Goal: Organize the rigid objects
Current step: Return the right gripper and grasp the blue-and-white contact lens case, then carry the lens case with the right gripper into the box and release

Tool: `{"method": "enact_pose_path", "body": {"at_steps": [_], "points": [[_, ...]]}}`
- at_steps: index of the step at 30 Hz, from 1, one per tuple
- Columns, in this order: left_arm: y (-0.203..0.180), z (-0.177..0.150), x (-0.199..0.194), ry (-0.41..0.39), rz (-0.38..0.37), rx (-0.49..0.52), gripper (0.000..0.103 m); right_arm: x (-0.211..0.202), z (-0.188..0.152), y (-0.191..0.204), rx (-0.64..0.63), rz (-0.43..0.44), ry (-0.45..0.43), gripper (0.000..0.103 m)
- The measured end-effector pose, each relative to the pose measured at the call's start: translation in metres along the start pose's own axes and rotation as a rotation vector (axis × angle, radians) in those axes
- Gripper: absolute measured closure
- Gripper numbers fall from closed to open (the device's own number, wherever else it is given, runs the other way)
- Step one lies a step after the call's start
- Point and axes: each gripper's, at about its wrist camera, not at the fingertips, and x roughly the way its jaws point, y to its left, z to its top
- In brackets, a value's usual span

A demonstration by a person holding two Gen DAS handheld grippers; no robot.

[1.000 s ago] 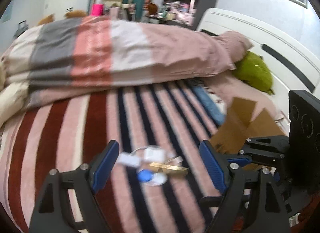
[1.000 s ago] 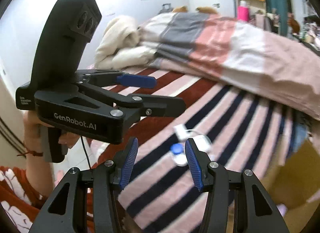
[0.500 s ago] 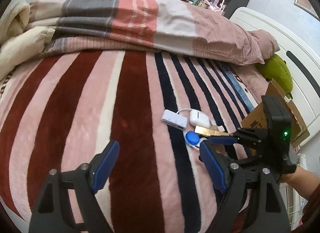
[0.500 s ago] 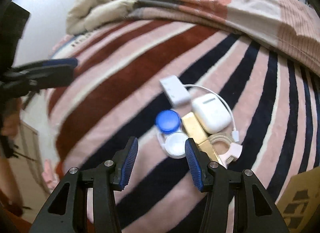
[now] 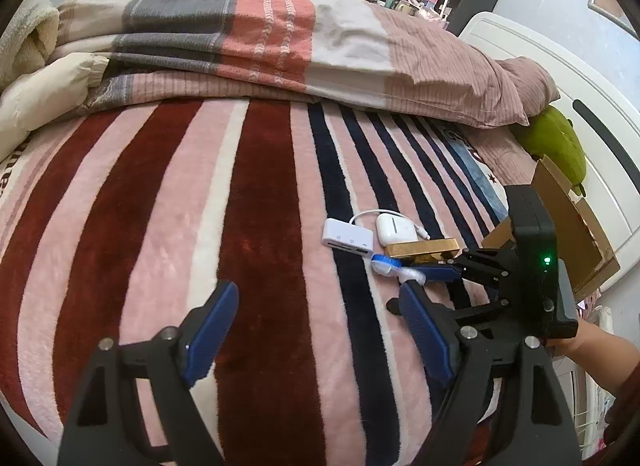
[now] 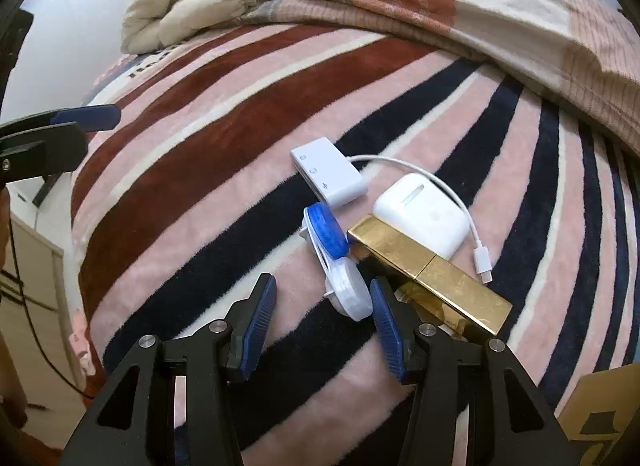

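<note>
A small pile lies on the striped blanket (image 6: 240, 113): a blue-and-white contact lens case (image 6: 332, 254), a gold bar (image 6: 432, 274), a white earbud case (image 6: 424, 213) and a white adapter hub (image 6: 332, 175) with a cable. My right gripper (image 6: 324, 306) is open, low over the blanket, its right finger next to the lens case's white cap. In the left wrist view the pile (image 5: 400, 242) lies ahead to the right, with the right gripper (image 5: 436, 272) at it. My left gripper (image 5: 320, 326) is open and empty above the blanket.
A folded quilt (image 5: 260, 25) lies across the far side of the bed. An open cardboard box (image 5: 576, 225) stands at the bed's right edge by a green plush toy (image 5: 556, 145) and the white headboard (image 5: 600, 105). A box corner (image 6: 600, 418) shows at lower right.
My right gripper has come down close to the pile and opened a little wider around the lens case's end. The left gripper has swung to look down over the blanket.
</note>
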Motion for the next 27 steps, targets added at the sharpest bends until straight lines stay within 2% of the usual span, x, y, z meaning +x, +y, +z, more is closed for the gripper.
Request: {"method": "enact_pose_path", "body": {"at_steps": [5, 11, 12, 13, 15, 18, 23, 24, 26, 27], "points": [[-0.005, 0.002, -0.003, -0.003, -0.002, 0.013, 0.023, -0.011, 0.000, 0.007, 0.002, 0.095, -0.028, 0.058], [-0.008, 0.002, -0.005, -0.001, 0.002, 0.019, 0.023, 0.000, 0.003, 0.014, -0.033, 0.034, -0.006, 0.059], [-0.009, 0.002, -0.005, 0.002, 0.002, 0.020, 0.023, 0.003, 0.003, 0.014, -0.037, 0.035, 0.002, 0.060], [-0.009, 0.002, -0.005, 0.005, 0.003, 0.020, 0.023, 0.004, 0.002, 0.015, -0.046, 0.030, 0.000, 0.075], [-0.012, 0.003, -0.005, 0.009, -0.002, 0.023, 0.023, 0.001, 0.002, 0.018, -0.064, 0.005, -0.012, 0.075], [-0.020, 0.007, -0.007, 0.006, -0.035, 0.031, 0.023, -0.020, 0.004, 0.026, -0.088, 0.029, -0.064, 0.075], [-0.054, 0.026, -0.019, -0.033, -0.145, 0.077, 0.024, -0.076, 0.011, 0.042, -0.130, 0.054, -0.182, 0.075], [-0.061, 0.031, -0.021, -0.041, -0.171, 0.086, 0.026, -0.089, 0.011, 0.044, -0.136, 0.052, -0.208, 0.075], [-0.078, 0.041, -0.024, -0.049, -0.230, 0.102, 0.044, -0.118, 0.012, 0.044, -0.140, 0.049, -0.259, 0.075], [-0.087, 0.046, -0.025, -0.049, -0.253, 0.113, 0.048, -0.128, 0.012, 0.043, -0.137, 0.050, -0.274, 0.075]]}}
